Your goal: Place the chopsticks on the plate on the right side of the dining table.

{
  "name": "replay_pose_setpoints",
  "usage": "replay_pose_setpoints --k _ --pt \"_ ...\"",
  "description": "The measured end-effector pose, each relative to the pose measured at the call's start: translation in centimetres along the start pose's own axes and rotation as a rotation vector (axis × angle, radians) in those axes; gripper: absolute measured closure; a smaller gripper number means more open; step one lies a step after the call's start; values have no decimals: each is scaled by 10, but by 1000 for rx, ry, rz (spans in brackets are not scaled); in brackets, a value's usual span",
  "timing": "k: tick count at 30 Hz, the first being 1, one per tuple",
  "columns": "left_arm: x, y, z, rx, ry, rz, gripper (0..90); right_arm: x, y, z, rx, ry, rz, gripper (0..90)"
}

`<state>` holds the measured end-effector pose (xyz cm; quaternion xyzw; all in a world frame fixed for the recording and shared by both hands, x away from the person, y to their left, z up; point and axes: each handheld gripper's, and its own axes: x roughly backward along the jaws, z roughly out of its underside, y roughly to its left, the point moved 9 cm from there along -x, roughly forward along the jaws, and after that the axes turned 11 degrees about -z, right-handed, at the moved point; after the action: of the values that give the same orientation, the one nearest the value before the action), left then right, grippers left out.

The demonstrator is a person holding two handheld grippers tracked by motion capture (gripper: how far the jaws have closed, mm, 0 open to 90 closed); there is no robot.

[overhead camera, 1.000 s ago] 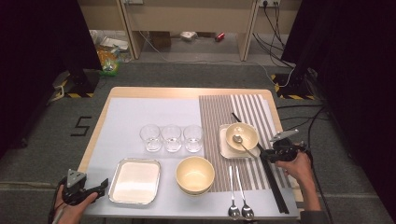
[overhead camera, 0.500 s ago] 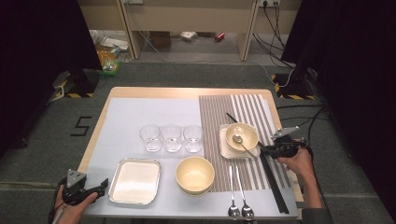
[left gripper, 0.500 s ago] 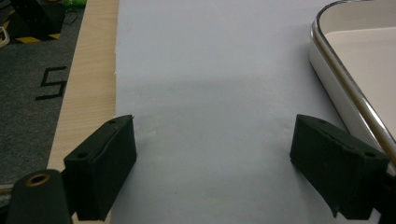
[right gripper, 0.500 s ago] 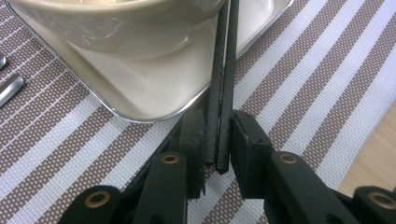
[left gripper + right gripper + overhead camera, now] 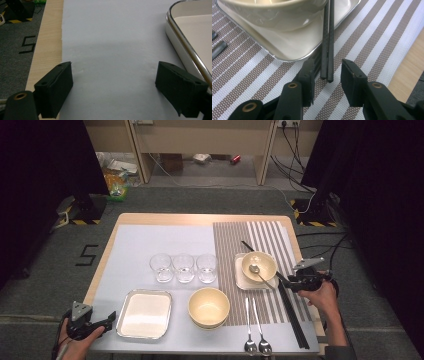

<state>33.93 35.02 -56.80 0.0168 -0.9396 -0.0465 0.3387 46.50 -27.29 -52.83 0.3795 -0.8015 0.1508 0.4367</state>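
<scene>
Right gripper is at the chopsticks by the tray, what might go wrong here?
The right gripper has just been opening; the chopsticks lie between its jaws, ends apparently loose. They rest on the small tray against the bowl, so they may roll apart. Pulling back carelessly could nudge them, or the tray, and jar the spoon in the bowl.

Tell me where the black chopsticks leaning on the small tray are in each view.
High view: the chopsticks slant from behind the bowl, right of centre, down toward the right gripper.
Right gripper view: chopsticks at centre, their ends between the right gripper jaws, which have just been opening and do not press them.
Left gripper view: looks at the white mat beside the large tray.
Shared landmark: the wooden table edge.
</scene>
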Motion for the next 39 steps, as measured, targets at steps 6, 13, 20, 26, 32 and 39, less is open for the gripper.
replay_pose_setpoints --k 6,13,20,26,32,39 --pt "0 0 0 -1 1 0 133 -4 -1 3 35 30 12 719" --pt "0 0 0 0 1 0 133 -5 -6 1 83 36 -3 771" --pt "0 0 0 0 2 1 133 -7 -13 -2 97 28 -21 780" --pt "0 0 0 -1 4 1 133 -9 -20 -6 95 14 -23 778" --pt "0 0 0 -1 5 1 133 -11 -22 -8 95 10 -24 760" --pt "0 0 0 -1 5 1 133 -11 -19 -11 134 18 -33 780"
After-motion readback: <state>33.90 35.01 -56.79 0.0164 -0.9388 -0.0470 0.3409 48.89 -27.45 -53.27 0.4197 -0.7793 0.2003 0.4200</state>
